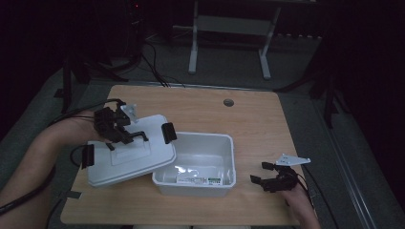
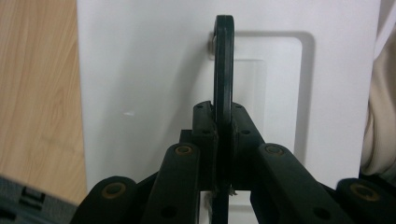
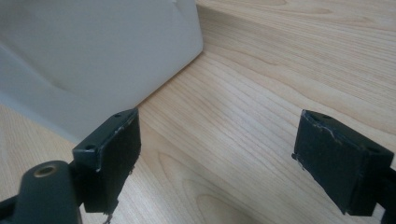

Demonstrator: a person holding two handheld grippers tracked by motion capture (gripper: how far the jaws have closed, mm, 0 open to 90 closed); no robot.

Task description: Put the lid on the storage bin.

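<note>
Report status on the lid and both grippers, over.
Left gripper shut on lid handle; lid tilted over box rim. Right gripper open, beside box. Nothing blocking.

Spread fingers (image 3: 109, 156) beside white box (image 3: 93, 51)

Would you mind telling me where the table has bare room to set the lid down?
Bare wood lies beyond the white box up to the cable hole, and between box and right hand-held gripper. The near-left is crowded: the left hand-held gripper holds the lid there, overlapping the box.
</note>
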